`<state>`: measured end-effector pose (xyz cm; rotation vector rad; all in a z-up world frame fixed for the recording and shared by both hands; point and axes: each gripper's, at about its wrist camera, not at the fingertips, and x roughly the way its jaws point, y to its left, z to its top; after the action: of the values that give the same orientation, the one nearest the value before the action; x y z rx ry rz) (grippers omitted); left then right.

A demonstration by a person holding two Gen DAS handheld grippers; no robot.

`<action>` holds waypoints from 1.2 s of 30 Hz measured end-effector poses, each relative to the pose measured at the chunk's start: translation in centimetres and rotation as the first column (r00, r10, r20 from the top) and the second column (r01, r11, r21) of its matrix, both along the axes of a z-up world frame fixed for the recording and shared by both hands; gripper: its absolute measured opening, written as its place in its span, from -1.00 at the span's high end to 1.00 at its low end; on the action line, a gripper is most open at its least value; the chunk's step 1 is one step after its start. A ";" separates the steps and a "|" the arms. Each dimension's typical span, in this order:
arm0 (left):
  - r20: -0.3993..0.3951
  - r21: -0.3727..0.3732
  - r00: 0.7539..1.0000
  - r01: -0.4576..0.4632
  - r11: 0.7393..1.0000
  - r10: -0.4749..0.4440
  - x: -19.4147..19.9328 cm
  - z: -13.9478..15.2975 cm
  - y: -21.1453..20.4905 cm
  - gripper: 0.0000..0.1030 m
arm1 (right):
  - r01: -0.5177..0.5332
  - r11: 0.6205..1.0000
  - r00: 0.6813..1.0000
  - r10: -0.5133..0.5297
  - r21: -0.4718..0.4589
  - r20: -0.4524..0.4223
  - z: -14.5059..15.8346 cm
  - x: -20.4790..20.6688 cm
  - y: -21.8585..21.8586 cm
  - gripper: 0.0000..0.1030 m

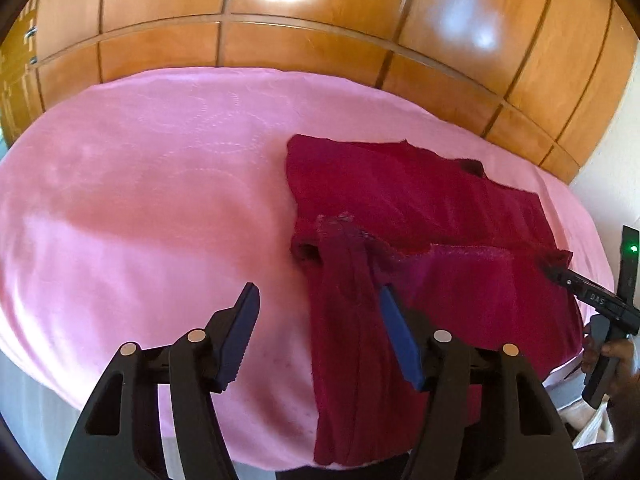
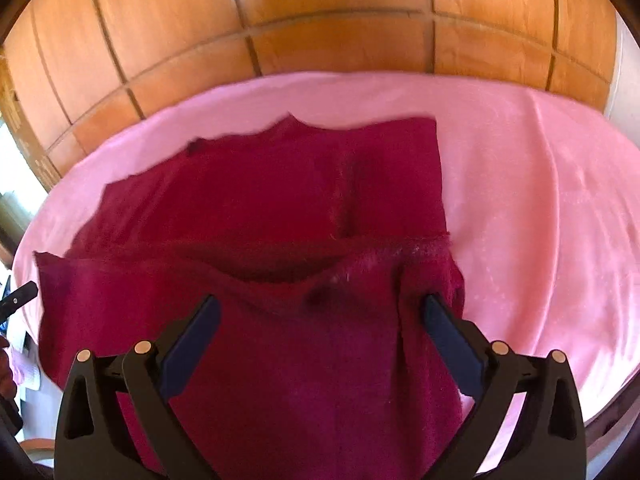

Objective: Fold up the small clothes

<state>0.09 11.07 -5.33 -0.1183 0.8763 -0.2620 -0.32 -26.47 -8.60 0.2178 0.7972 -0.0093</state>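
Crimson garment (image 2: 256, 208) is lying partly folded on the pink-covered tabletop (image 1: 140, 200) beneath both tongs, the left tongs (image 1: 320, 336) gaping empty over its hanging strip and the right tongs (image 2: 320, 344) spreading wide above it.

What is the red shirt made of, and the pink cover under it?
The red garment looks like soft knit, maybe wool or fleece: fuzzy, frayed edges, no shine. The pink cover looks like smooth woven cloth with a faint sheen and a stitched swirl pattern. Exact fibres can't be told.
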 end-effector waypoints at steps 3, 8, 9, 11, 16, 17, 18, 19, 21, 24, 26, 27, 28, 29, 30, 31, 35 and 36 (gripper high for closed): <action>0.009 0.019 1.000 0.005 1.000 -0.005 0.9 -0.4 -0.9 -0.20 | 0.006 1.000 1.000 -0.006 0.000 -0.005 -1.1 0.5 -0.2 -0.97; 0.034 0.038 0.999 -0.015 0.999 0.013 1.8 -0.3 -1.5 -0.20 | 0.017 1.000 1.000 -0.017 -0.025 0.003 -1.8 0.6 0.1 -0.97; 0.046 0.026 0.999 -0.018 1.000 0.016 1.8 -0.2 -1.5 -0.20 | 0.020 0.999 1.000 -0.020 -0.025 0.003 -1.8 0.6 0.1 -0.97; 0.054 0.013 0.998 -0.019 1.000 0.019 1.8 -0.1 -1.6 -0.20 | 0.023 0.999 1.000 -0.023 -0.031 0.007 -1.8 0.5 0.1 -0.97; 0.056 0.012 0.998 -0.024 1.000 0.023 1.8 0.1 -1.7 -0.20 | 0.037 0.998 0.998 -0.035 -0.041 0.054 -2.0 -0.2 0.2 -0.97; 0.054 0.016 0.998 -0.026 1.000 0.025 1.8 0.1 -1.7 -0.20 | 0.040 0.998 0.998 -0.037 -0.043 0.059 -2.0 -0.2 0.2 -0.97; 0.054 0.019 0.998 -0.029 0.999 0.028 1.8 0.1 -1.7 -0.20 | 0.040 0.998 0.997 -0.038 -0.044 0.060 -2.0 -0.3 0.2 -0.97; 0.054 0.020 0.998 -0.029 0.999 0.028 1.8 0.1 -1.7 -0.20 | 0.041 0.998 0.997 -0.038 -0.045 0.060 -2.0 -0.2 0.2 -0.97; 0.050 0.025 0.998 -0.030 0.999 0.028 1.9 0.1 -1.7 -0.20 | 0.040 0.998 0.997 -0.037 -0.047 0.061 -1.9 -0.3 0.2 -0.97; 0.049 0.036 0.998 -0.037 0.999 0.035 1.8 0.1 -1.8 -0.20 | 0.040 0.998 0.997 -0.037 -0.045 0.062 -1.9 -0.4 0.2 -0.97; 0.047 0.040 0.998 -0.041 0.998 0.039 1.8 0.1 -1.7 -0.20 | 0.035 0.998 0.998 -0.033 -0.053 0.057 -1.8 -0.5 0.3 -0.97; 0.046 0.040 0.998 -0.040 0.998 0.038 1.8 0.1 -1.7 -0.20 | 0.026 0.998 0.999 -0.023 -0.063 0.048 -1.6 -0.4 0.4 -0.97; 0.046 0.042 0.998 -0.039 0.998 0.037 1.8 0.1 -1.7 -0.20 | 0.014 0.997 0.999 -0.011 -0.074 0.036 -1.5 -0.4 0.5 -0.97; 0.046 0.045 0.998 -0.038 0.998 0.036 1.8 0.1 -1.7 -0.20 | -0.002 0.997 1.000 0.003 -0.076 0.022 -1.1 -0.4 0.4 -0.97; 0.046 0.048 0.998 -0.038 0.998 0.036 1.8 0.1 -1.6 -0.20 | -0.011 0.998 1.000 0.012 -0.061 0.020 -0.7 -0.6 0.1 -0.97; 0.044 0.049 0.998 -0.037 0.998 0.035 1.8 0.1 -1.6 -0.20 | -0.016 0.999 1.000 0.018 -0.048 0.024 -0.3 -0.7 -0.1 -0.97; 0.050 0.033 0.999 -0.021 0.999 0.020 1.8 0.3 -1.3 -0.20 | -0.021 1.000 0.995 0.022 -0.008 0.097 2.6 -2.8 -2.2 -0.96; 0.053 0.026 0.999 -0.016 1.000 0.015 1.7 0.4 -1.2 -0.20 | -0.017 1.000 0.994 0.016 0.010 0.113 3.3 -3.5 -3.1 -0.96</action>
<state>1.84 9.86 -4.93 -0.0932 0.8261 -0.2382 -3.78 -29.57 -5.33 0.2203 0.6868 0.0226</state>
